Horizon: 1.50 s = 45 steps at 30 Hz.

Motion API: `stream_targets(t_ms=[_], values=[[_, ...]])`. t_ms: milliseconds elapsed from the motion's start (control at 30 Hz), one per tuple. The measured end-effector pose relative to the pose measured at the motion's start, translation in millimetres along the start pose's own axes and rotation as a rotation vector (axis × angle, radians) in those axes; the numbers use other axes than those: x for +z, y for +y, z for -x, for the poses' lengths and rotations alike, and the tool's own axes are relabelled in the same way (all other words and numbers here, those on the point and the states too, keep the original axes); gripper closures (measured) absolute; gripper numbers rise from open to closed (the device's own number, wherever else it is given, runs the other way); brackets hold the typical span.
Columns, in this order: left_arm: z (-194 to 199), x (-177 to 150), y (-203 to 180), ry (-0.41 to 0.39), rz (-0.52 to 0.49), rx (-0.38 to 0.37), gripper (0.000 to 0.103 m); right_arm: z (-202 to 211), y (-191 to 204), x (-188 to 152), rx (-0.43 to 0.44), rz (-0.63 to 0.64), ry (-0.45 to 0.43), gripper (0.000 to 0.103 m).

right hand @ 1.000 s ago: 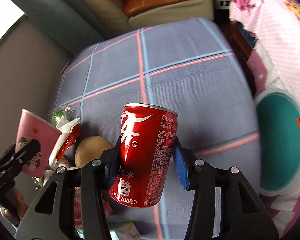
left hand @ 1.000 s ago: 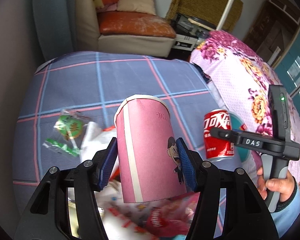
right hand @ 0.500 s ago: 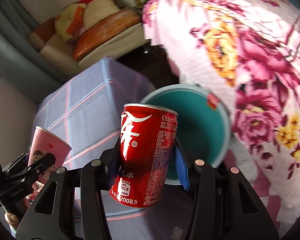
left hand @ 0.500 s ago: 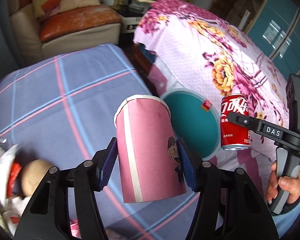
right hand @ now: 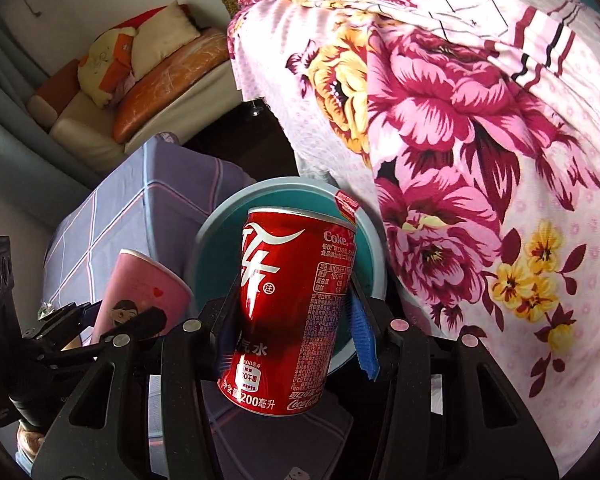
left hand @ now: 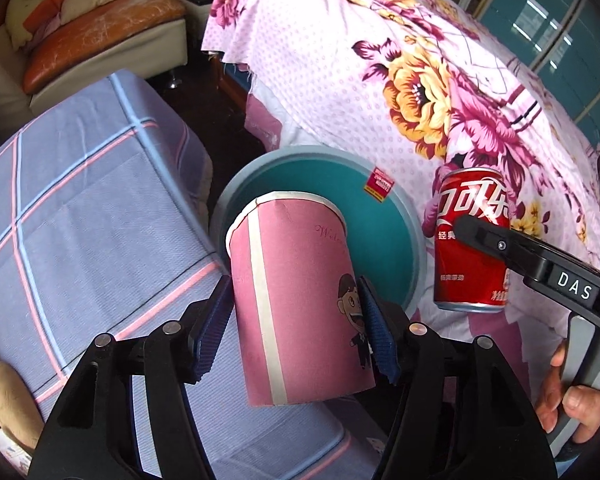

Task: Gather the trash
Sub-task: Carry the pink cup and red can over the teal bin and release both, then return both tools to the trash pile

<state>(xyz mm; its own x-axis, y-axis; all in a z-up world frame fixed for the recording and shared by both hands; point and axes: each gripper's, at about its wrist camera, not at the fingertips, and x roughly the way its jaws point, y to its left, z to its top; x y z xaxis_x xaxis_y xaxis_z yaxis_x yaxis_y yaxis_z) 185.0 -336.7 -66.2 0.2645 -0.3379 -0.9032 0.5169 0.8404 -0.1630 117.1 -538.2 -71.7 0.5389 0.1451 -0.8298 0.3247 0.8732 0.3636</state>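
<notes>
Pink paper cup (left hand: 296,304) has a white seam stripe and a little cartoon guy. Red can (right hand: 288,312) with white script. Bin (left hand: 384,240) at 12 o'clock is teal inside with a grey-blue rim. Purple-grey plaid cloth (left hand: 80,216) at 9, pink floral bedspread (left hand: 420,60) at 2.

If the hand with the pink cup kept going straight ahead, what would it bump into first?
Most likely the teal bin: the left gripper, shut on the pink cup, points at its open mouth. Depth is unclear, so it might meet the rim first.

Floral bedspread (left hand: 440,80), orange-cushioned sofa (left hand: 100,40)
</notes>
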Motion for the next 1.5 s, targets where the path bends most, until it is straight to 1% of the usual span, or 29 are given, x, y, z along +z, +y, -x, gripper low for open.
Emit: stream_targets(t_ms=[100,133,200,267,300,400,533,700,767,967,1067,1267,1367,1500], values=[[-5.4,1.7,-5.2,0.007,-0.016,0.021,0.037,-1.3,-4.9,0.2,0.002,-0.009,0.002,0.057],[-5.6,1.3,-4.9,0.007,-0.016,0.018,0.036,-1.9,-6.7,0.2,0.002,-0.009,0.004,0.057],[-5.3,1.2,-3.0,0.003,-0.008,0.017,0.033,-3.3,-7.6,0.1,0.002,-0.007,0.008,0.057],[-5.5,1.9,-0.4,0.004,0.005,0.022,0.024,-3.5,-8.5,-1.6,0.004,-0.003,0.013,0.057],[-4.5,1.8,0.9,0.001,0.010,0.024,0.024,-4.2,-8.3,-1.9,0.004,-0.001,0.015,0.057],[1.8,-0.4,6.3,-0.009,0.021,0.037,0.021,-7.8,-5.0,-0.2,0.006,0.005,0.021,0.057],[14.2,-5.5,17.3,-0.026,0.043,0.051,0.014,-15.1,-0.3,0.0,0.012,0.010,0.041,0.057],[29.7,-14.1,31.8,-0.039,0.074,0.064,0.011,-24.6,7.3,0.1,0.011,0.015,0.071,0.056],[35.6,-17.9,36.7,-0.042,0.087,0.056,0.010,-27.0,10.5,0.3,0.012,0.017,0.078,0.044],[51.6,-30.2,41.7,-0.049,0.098,0.049,0.009,-22.7,18.3,-3.2,0.007,0.018,0.081,0.031],[60.3,-38.4,43.9,-0.052,0.099,0.048,0.009,-18.5,19.5,-7.2,0.006,0.012,0.088,0.027],[83.2,-60.4,55.7,-0.068,0.127,0.059,0.009,-7.9,29.1,-22.1,-0.005,0.031,0.106,0.025],[95.7,-72.7,64.9,-0.075,0.150,0.070,0.009,-1.1,39.4,-31.7,0.002,0.050,0.111,0.021],[113.3,-90.1,77.1,-0.091,0.178,0.091,0.009,8.2,59.8,-45.2,0.014,0.085,0.116,0.021]])
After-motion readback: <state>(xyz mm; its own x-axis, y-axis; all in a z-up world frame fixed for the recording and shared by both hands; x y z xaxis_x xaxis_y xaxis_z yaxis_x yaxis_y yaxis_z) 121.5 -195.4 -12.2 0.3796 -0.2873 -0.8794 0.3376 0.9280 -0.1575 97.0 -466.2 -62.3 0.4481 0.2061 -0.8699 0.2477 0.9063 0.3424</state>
